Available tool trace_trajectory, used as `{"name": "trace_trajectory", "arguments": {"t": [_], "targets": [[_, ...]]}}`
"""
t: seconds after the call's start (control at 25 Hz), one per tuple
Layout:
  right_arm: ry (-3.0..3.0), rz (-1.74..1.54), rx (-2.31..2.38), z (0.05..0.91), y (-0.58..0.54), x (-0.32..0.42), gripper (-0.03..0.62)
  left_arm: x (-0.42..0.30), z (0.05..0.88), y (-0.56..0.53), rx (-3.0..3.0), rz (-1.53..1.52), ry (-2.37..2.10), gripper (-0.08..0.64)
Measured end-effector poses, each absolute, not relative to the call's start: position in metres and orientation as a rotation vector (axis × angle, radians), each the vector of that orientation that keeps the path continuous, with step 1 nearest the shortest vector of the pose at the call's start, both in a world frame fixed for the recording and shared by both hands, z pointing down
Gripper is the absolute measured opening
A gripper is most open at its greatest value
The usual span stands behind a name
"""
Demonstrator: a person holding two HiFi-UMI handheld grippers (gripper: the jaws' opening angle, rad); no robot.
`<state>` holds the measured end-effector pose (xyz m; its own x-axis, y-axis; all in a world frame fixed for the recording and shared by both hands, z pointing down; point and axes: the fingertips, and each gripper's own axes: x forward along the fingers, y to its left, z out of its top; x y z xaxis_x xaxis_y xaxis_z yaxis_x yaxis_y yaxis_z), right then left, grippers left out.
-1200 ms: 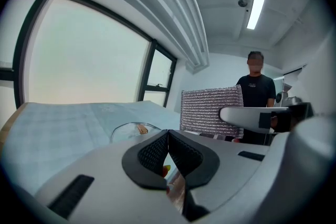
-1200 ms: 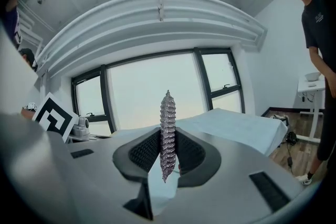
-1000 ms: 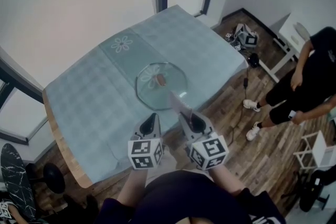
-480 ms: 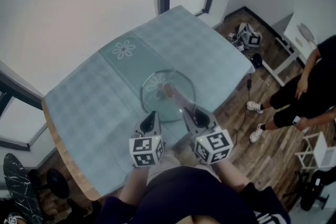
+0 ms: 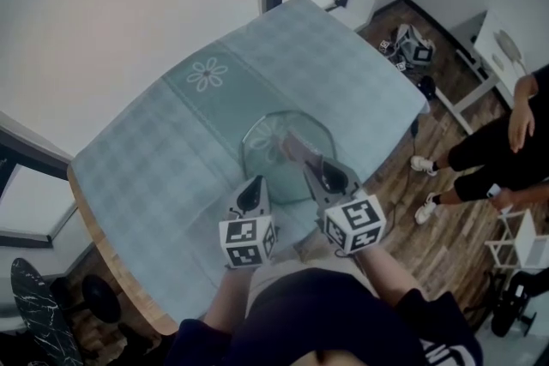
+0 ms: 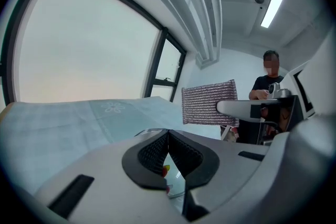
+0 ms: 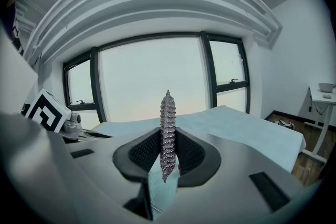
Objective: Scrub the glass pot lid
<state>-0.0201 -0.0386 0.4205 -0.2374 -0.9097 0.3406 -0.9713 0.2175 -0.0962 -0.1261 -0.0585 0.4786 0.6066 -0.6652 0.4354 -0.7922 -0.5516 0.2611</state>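
The glass pot lid (image 5: 273, 133) lies flat on the blue checked tablecloth (image 5: 171, 150), near the table's front edge. My right gripper (image 5: 324, 176) is shut on a grey knitted scrub pad (image 5: 300, 152), which reaches out over the near right part of the lid. In the right gripper view the pad (image 7: 167, 123) stands edge-on between the jaws. My left gripper (image 5: 254, 186) hovers at the lid's near left rim, shut with nothing in it. In the left gripper view the lid's rim (image 6: 145, 131) shows just beyond the closed jaws, and the pad (image 6: 207, 104) hangs to the right.
A person (image 5: 506, 141) stands on the wooden floor to the right of the table. A white side table (image 5: 485, 56) and a spare marker-cube device (image 5: 413, 47) are by the far right corner. Windows line the wall behind the table.
Both grippers have moved forward toward the lid. The pad, which ended at the lid's near rim, now hangs over the lid.
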Motion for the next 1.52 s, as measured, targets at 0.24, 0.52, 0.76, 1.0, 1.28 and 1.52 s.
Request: {"name": "trace_trajectory", "arguments": {"t": [0.24, 0.52, 0.76, 1.0, 1.28, 1.52], "targets": [[-2.255, 0.418, 1.723, 0.435, -0.068, -0.026, 0.081, -0.127, 0.493, -0.068, 2.350, 0.388, -1.157, 0.003], [-2.260, 0.401, 1.599, 0.454, -0.113, -0.029, 0.081, -0.125, 0.508, -0.081, 2.300, 0.382, -1.195, 0.003], [-2.202, 0.400, 1.492, 0.484, -0.149, -0.024, 0.081, -0.123, 0.523, -0.100, 2.249, 0.381, -1.232, 0.003], [-2.166, 0.378, 1.416, 0.508, -0.177, -0.028, 0.081, -0.126, 0.542, -0.113, 2.202, 0.409, -1.253, 0.003], [-2.095, 0.380, 1.373, 0.534, -0.196, -0.029, 0.081, -0.127, 0.556, -0.124, 2.171, 0.431, -1.244, 0.003], [-2.038, 0.356, 1.355, 0.551, -0.203, -0.028, 0.081, -0.122, 0.567, -0.126, 2.178, 0.469, -1.216, 0.003]]}}
